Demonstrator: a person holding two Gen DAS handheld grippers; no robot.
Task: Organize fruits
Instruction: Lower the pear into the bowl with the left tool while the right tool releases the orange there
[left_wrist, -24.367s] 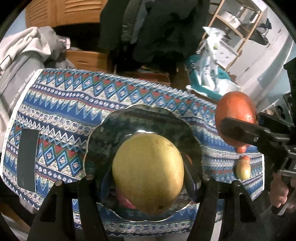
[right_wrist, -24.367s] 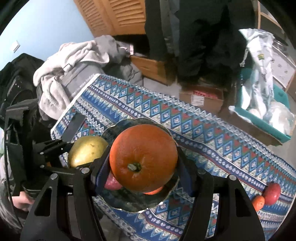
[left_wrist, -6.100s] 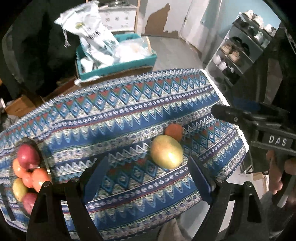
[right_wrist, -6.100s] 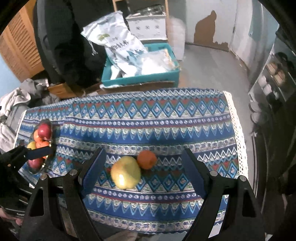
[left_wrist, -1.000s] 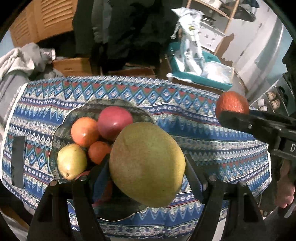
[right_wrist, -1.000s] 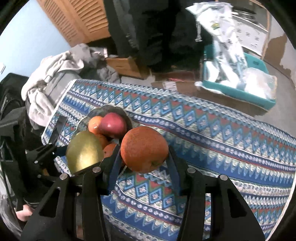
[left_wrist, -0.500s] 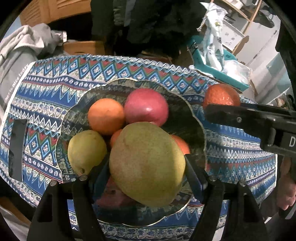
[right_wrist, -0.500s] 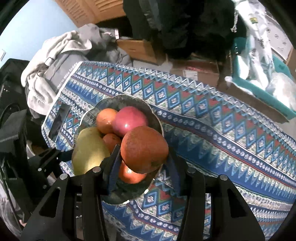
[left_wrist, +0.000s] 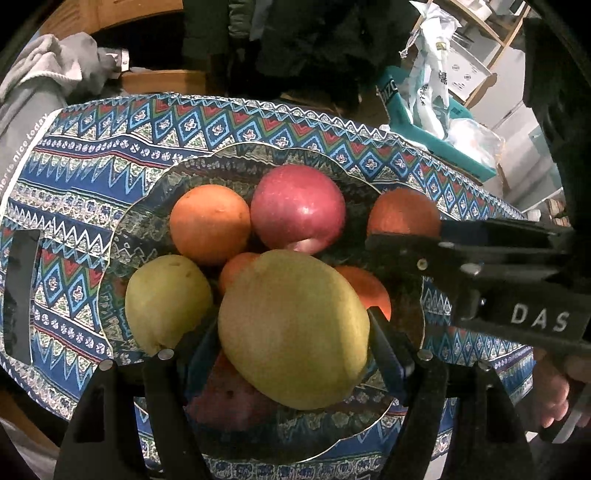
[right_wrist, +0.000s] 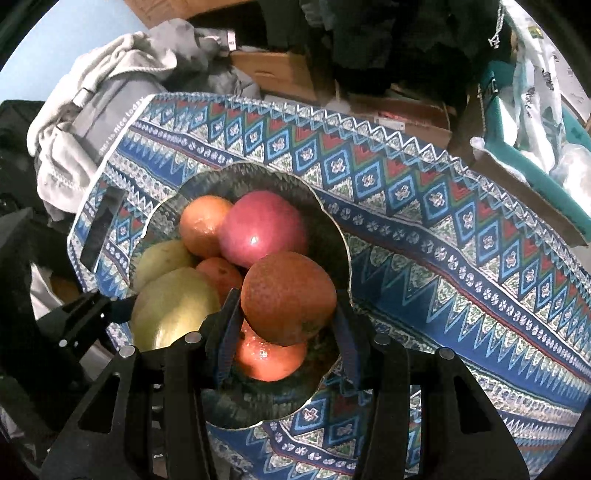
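Fruit bowl (left_wrist: 155, 192), dark and scallop-rimmed, on the patterned tablecloth (left_wrist: 92, 155) near its left end, already heaped: red apple (left_wrist: 297, 208) at the back, orange (left_wrist: 208, 229) beside it on the left, pale pear (left_wrist: 166, 299) at the near left, smaller orange fruits wedged below.

Mango (left_wrist: 293, 328), largest of the carried fruit, pinched between the half-spread pads of the left gripper (left_wrist: 295, 339). Held directly over the near half of the bowl, long axis slanting from upper left to lower right in the left wrist view, nose tilted steeply down. Straight below it, fruit rather than bare bowl, so probably a matter of settling onto the pile, not into a gap.

Carried orange (right_wrist: 288, 297), smaller, clamped in the right gripper (right_wrist: 286, 325), jaws drawn in as tight as the fruit allows. Over the bowl's right side, just above another orange fruit (right_wrist: 269, 360), close beside the mango on its left.

Both loads above the bowl; right one nearer the open right rim, left one nearer the crowded middle. Little room between the two grippers, hence a likely risk of bumping if lowered together.
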